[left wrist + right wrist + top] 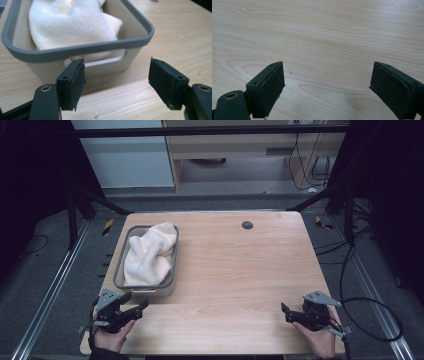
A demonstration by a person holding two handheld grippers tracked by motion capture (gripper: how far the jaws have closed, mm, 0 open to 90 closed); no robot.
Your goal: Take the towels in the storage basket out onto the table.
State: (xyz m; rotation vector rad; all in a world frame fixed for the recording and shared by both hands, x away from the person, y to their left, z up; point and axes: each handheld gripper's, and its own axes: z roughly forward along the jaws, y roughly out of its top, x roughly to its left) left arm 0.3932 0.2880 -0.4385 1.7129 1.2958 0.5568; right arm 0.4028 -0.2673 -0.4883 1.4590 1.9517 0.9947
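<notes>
Left tool [116,82] jaws apart, empty, just short of the grey-rimmed tub [140,40] holding a cream towel [72,25] at the table's [240,270] left. Right tool [327,87] also agape over bare wood. Likely next: reach over the rim, pinch a raised fold.

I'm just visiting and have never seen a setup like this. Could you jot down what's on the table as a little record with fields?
surface: wooden table
container: grey-rimmed bin at the table's left side
contents: cream towel, crumpled inside the bin, one part lying over the far rim
left gripper: hand-held, open, just in front of the bin's near wall
right gripper: hand-held, open, over bare wood at the near right
other: small dark round spot near the far edge
</notes>
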